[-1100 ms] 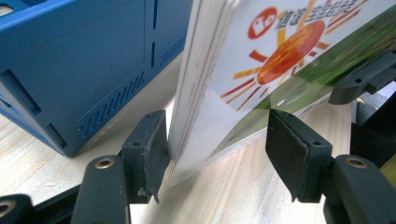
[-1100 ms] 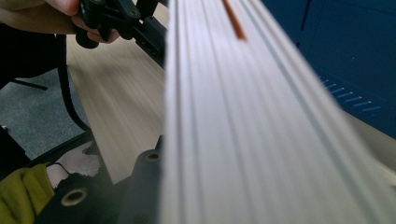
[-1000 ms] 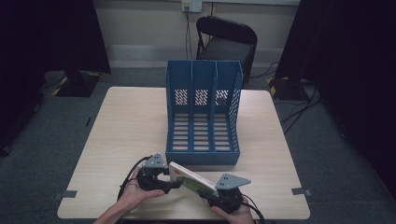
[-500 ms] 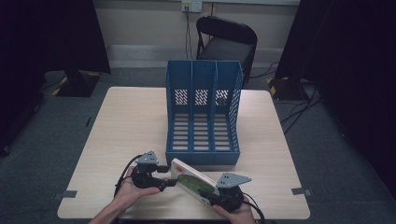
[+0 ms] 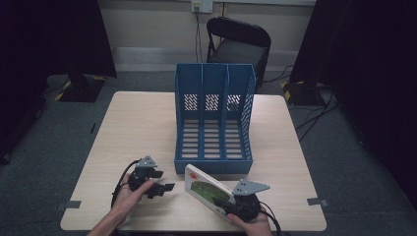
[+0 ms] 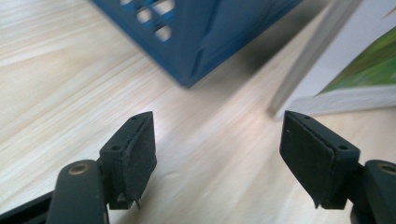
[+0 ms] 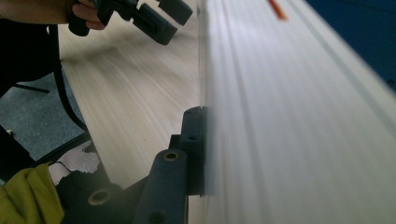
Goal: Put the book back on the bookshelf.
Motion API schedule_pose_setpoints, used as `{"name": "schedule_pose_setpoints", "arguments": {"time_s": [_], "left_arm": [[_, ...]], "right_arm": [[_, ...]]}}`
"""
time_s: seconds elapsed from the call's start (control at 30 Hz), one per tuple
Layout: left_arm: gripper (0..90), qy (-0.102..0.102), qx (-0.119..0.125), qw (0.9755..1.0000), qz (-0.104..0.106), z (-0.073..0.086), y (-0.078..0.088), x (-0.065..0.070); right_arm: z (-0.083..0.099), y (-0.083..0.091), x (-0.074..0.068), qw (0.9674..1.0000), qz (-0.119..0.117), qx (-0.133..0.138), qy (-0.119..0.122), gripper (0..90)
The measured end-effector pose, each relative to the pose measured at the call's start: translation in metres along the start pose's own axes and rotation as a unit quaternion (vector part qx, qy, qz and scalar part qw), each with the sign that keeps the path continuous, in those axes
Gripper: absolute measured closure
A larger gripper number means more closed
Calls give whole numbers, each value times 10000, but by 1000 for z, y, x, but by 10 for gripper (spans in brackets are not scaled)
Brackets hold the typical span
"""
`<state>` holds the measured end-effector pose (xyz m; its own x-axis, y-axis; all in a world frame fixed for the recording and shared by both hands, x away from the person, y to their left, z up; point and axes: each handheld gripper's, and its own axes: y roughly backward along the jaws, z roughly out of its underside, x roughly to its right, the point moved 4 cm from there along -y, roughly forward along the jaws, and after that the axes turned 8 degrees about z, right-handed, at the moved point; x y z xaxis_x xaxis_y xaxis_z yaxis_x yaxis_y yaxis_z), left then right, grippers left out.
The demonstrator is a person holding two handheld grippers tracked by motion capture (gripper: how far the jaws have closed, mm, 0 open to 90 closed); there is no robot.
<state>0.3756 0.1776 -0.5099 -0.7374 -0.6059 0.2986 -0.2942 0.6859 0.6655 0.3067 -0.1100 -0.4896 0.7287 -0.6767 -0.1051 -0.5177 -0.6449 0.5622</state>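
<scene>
High view: right gripper at lower centre-right of the frame, clamped on the near end of a book. Book is white-edged with a green cover, tilted, running up-left from the gripper toward the front lip of the blue rack; its far corner lies just beside the rack's base. Whether it touches the rack, cannot tell.

Right gripper view: one jaw flat against the book's white page edge, pad pressed on it; the other jaw hidden behind the book.

Left gripper at lower left of the high view, over the table, apart from the book. Its jaws have just been opening. Left gripper view: left gripper with both pads wide apart, only bare tabletop between them. Book's corner sits at the upper right of that frame, rack's corner at upper centre.

Rack: three slots, standing at table centre.
</scene>
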Motion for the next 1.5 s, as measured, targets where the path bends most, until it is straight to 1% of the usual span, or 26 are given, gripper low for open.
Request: {"name": "schedule_pose_setpoints", "arguments": {"time_s": [0.03,0.07,0.1,0.13,0.17,0.2,0.23,0.27,0.37,0.4,0.43,0.5,0.53,0.57,0.6,0.63,0.7,0.83,0.97,1.13,1.37,1.5], "left_arm": [[273,-18,-48,9999,-86,1,0,-2],[274,-65,-83,9997,-236,2,-1,-5],[274,-121,-104,9993,-329,3,-1,-7],[274,-130,-115,9992,-368,4,-2,-7],[267,-206,-219,9984,-486,5,-4,-9],[260,-206,-219,9984,-486,5,-4,-9],[260,-251,-254,9979,-545,6,-5,-10],[255,-249,-283,9977,-566,6,-6,-11],[202,-377,-261,9963,-729,7,-9,-13],[188,-484,-273,9951,-818,8,-10,-14],[171,-550,-269,9946,-844,8,-10,-15],[128,-550,-153,9949,-833,10,-11,-16],[85,-572,-21,9948,-848,12,-12,-19],[67,-572,-21,9948,-848,12,-12,-19],[67,-573,43,9947,-856,13,-13,-20],[49,-573,71,9946,-866,13,-13,-21],[27,-556,88,9945,-879,14,-13,-21],[27,-557,87,9945,-879,14,-13,-21],[21,-544,82,9945,-892,14,-13,-22],[15,-538,78,9944,-907,14,-13,-22],[15,-533,78,9944,-906,14,-13,-22],[15,-533,79,9944,-910,14,-13,-22]], "right_arm": [[0,1,1,10000,13,6,-17,766],[-1,2,2,10000,24,27,-41,766],[-1,3,3,10000,33,49,-60,766],[-1,4,4,9999,39,65,-74,766],[-2,6,5,9999,54,85,-91,766],[-2,6,5,9999,54,85,-91,766],[-2,7,6,9999,62,84,-91,766],[-2,8,6,9999,70,94,-103,767],[-2,10,6,9998,83,111,-106,766],[-3,11,6,9999,79,118,-96,767],[-3,12,6,9998,81,129,-93,767],[-3,14,7,9998,72,153,-112,767],[-4,15,7,9998,73,167,-105,767],[-4,15,7,9998,73,167,-105,767],[-4,16,8,9998,68,175,-104,767],[-4,17,7,9997,61,190,-118,767],[-5,18,7,9997,49,204,-119,767],[-7,22,4,9996,-31,249,-103,768],[-11,27,3,9995,-54,305,-75,767],[-15,32,4,9991,-46,399,-95,768],[-23,38,3,9989,-51,457,28,768],[-28,43,4,9985,-39,539,32,768]]}}
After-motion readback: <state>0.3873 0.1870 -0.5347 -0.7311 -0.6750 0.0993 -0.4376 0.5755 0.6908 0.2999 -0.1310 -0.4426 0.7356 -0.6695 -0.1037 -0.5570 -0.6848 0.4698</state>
